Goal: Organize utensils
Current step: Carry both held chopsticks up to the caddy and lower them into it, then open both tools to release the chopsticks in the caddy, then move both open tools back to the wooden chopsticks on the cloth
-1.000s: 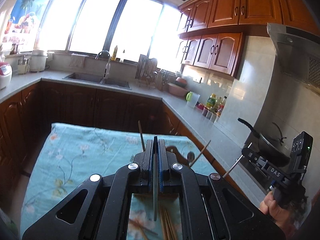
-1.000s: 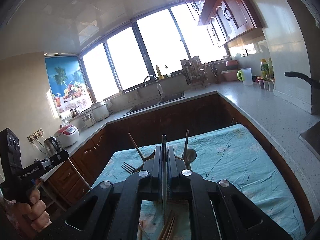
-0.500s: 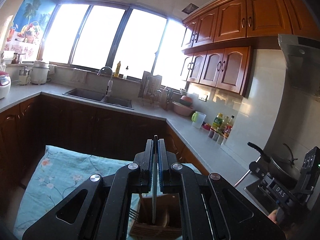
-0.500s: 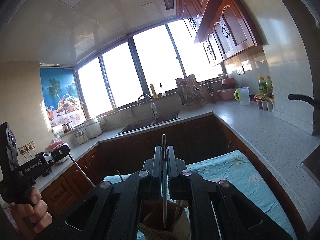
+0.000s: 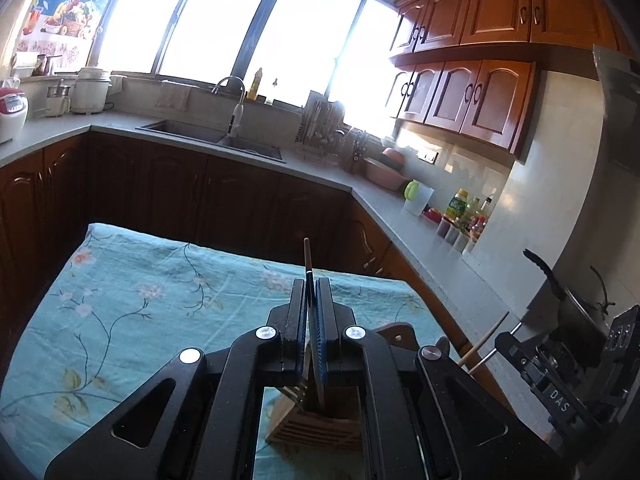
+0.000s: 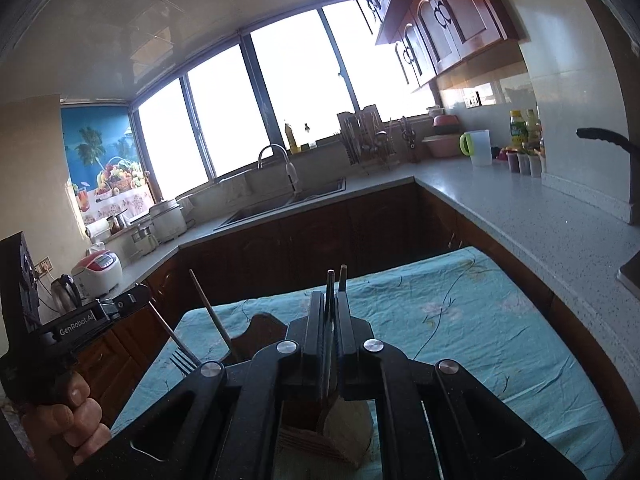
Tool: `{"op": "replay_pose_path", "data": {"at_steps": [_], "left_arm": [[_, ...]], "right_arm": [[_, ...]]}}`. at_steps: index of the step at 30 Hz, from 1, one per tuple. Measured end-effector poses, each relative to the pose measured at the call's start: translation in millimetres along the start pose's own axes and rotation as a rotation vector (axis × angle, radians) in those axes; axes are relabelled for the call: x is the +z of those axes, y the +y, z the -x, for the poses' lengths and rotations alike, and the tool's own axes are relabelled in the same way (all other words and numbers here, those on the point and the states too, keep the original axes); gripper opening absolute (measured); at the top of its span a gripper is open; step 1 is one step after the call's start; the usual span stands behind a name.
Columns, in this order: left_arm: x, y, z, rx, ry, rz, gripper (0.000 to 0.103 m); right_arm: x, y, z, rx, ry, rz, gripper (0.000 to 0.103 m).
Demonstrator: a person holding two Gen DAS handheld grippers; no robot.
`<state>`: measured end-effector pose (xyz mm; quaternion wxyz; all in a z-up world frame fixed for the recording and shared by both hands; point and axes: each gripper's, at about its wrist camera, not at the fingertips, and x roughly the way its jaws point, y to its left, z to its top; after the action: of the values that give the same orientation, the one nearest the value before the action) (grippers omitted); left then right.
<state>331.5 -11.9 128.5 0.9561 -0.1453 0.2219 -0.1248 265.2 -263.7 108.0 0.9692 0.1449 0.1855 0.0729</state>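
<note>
I keep both tongs clamped on utensils: left tongs (image 5: 311, 300) pinch a fork (image 5: 296, 391), right tongs (image 6: 330, 312) a thin handle, both at twelve o'clock over the wooden holder (image 6: 320, 436) for dropping in.

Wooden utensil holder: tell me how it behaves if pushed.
The wooden holder has thin slatted walls, so it is probably stiff and light and would likely slide on the tablecloth when pushed. A chopstick seems to lean out of it, so it may tip.
</note>
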Motion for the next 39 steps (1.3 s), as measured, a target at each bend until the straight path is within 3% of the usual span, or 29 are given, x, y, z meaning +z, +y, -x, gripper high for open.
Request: {"op": "replay_pose_path", "data": {"at_steps": [13,19,20,21,23,25,27,29,31,35,39], "left_arm": [[-4.8,1.7,-5.3,0.006,0.041,-0.016,0.005],[-2.0,1.4,-3.4,-0.005,0.067,-0.006,0.006],[-2.2,1.7,-1.7,-0.008,0.073,-0.001,0.012],[-2.3,2.7,0.8,-0.006,0.08,0.009,0.029],[-2.6,5.8,11.4,-0.004,0.058,0.026,0.046],[-2.5,8.5,23.2,0.008,0.044,0.025,0.05],[-4.0,14.8,35.0,0.024,0.034,0.039,0.066],[-8.8,24.1,47.4,0.04,0.026,0.057,0.069],[-17.7,34.4,57.4,0.06,0.04,0.074,0.074],[-49.5,59.9,74.0,0.099,0.096,0.12,0.074],[-85.3,84.0,79.5,0.152,0.185,0.164,0.074]], "right_arm": [[-1.3,-1.7,-6.5,0.003,0.041,-0.008,0.005],[0.8,-2.4,-6.4,0.009,0.052,-0.014,0.01],[1.2,-2.5,-5.1,0.009,0.049,-0.016,0.013],[2.1,-2.9,-2.1,0.013,0.042,-0.021,0.017],[4.6,-3.2,4.2,0.029,0.028,-0.03,0.039],[7.2,-3.7,14.1,0.036,0.005,-0.037,0.046],[8.1,-5.6,25.4,0.044,-0.017,-0.047,0.056],[6.0,-9.6,38.2,0.044,-0.042,-0.069,0.08],[-0.4,-14.6,51.3,0.046,-0.071,-0.092,0.093],[-24.1,-22.7,68.5,0.028,-0.062,-0.128,0.097],[-58.4,-30.0,73.1,0.019,0.019,-0.157,0.097]]}}
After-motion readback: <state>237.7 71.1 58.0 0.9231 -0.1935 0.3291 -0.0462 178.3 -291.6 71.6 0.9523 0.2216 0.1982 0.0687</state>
